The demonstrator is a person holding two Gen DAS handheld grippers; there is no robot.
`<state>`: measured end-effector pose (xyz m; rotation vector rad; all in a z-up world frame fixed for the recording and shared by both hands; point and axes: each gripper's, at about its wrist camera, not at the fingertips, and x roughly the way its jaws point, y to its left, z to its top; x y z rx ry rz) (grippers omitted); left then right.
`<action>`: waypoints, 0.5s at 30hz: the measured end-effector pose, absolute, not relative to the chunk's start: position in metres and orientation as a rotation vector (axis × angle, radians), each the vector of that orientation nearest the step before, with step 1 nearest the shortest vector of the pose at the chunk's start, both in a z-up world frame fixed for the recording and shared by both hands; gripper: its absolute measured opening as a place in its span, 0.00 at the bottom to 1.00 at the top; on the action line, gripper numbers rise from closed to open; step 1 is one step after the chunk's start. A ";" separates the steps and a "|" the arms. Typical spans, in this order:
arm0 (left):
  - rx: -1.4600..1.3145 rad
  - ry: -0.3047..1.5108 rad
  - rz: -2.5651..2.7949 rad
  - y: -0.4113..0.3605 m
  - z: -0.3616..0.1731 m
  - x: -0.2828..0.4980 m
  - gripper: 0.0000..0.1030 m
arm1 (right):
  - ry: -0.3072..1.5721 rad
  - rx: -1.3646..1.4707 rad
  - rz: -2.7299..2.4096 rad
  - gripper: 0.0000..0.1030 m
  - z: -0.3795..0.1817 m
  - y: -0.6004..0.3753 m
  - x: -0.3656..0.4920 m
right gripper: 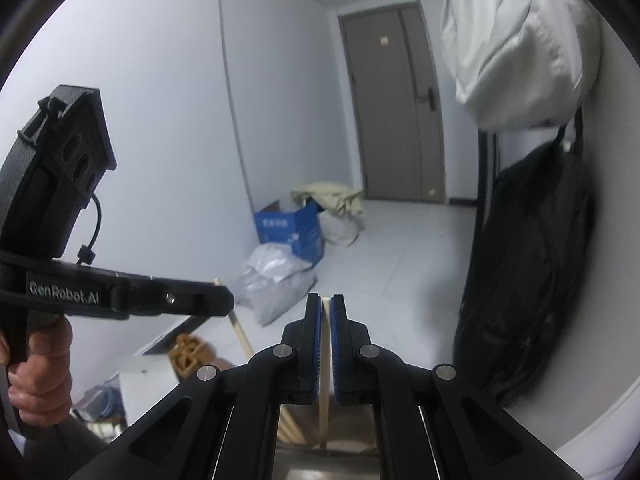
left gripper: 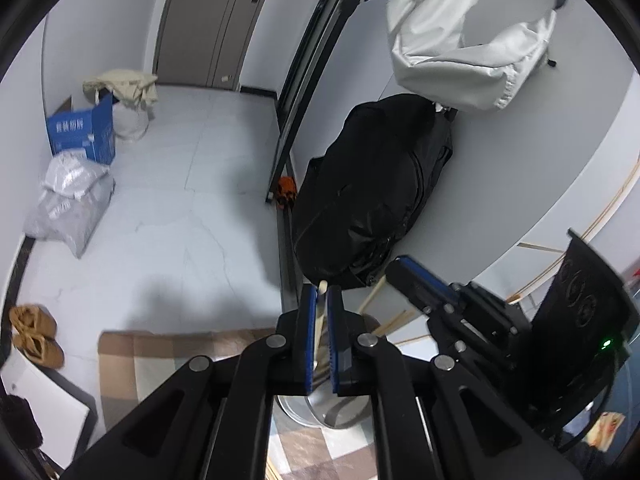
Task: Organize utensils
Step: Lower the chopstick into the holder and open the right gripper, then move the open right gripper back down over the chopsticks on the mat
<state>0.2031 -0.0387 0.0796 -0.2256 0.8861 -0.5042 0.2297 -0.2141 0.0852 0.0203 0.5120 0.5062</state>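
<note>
My left gripper (left gripper: pixel 321 300) is shut on a pale wooden chopstick (left gripper: pixel 319 328) that runs down between its blue pads toward a metal cup (left gripper: pixel 304 414) below. My right gripper (right gripper: pixel 325 308) is shut on another wooden chopstick (right gripper: pixel 325 364), held upright above a metal container (right gripper: pixel 320 460) at the bottom edge. The right gripper also shows in the left wrist view (left gripper: pixel 416 276), close on the right, with more chopsticks (left gripper: pixel 374 300) beneath it. The left gripper shows in the right wrist view (right gripper: pixel 216 298), held by a hand, with its chopstick (right gripper: pixel 240 328) hanging below.
A checkered cloth (left gripper: pixel 160 356) covers the table under the cup. A black bag (left gripper: pixel 372 188) and a white garment (left gripper: pixel 460 48) hang on the wall at right. A blue box (left gripper: pixel 82 132), plastic bags (left gripper: pixel 72 200) and slippers (left gripper: pixel 34 332) lie on the floor.
</note>
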 end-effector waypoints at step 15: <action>-0.271 0.856 -0.371 -0.007 0.085 0.176 0.57 | 0.532 0.135 0.412 0.48 0.094 -0.243 0.181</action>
